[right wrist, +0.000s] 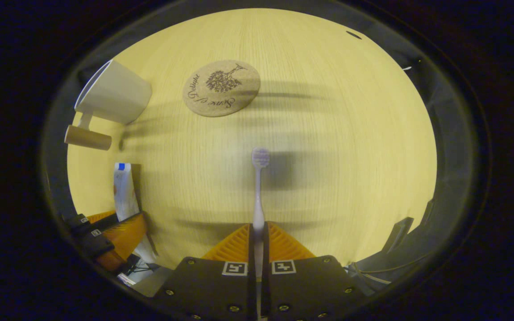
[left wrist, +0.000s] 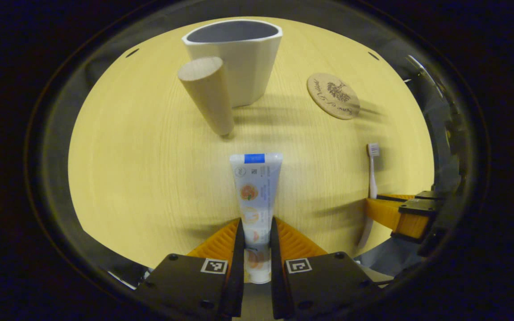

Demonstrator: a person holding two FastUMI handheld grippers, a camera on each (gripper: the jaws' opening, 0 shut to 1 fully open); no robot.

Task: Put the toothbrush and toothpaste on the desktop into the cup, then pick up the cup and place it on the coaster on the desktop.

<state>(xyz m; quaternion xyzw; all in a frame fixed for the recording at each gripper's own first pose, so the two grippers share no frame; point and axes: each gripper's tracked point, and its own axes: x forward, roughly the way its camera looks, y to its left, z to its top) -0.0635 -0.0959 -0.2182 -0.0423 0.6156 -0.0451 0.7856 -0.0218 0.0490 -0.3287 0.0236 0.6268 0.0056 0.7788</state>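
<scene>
Toothpaste (left wrist: 255, 191) clamped between the left tongs (left wrist: 256, 232), flat end pointing toward the cup (left wrist: 234, 58). Toothbrush (right wrist: 259, 196) clamped by its handle in the right tongs (right wrist: 259, 234), bristle head forward above the tabletop (right wrist: 328, 156). Cup stands upright, wooden handle (left wrist: 207, 94) facing the left tongs. Coaster (right wrist: 221, 88) lies bare beside the cup, apart from it.

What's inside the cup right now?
The cup stands upright and what shows of its inside wall is bare; the bottom is hidden by the rim. The toothpaste and toothbrush are each in a claw, outside it.
</scene>
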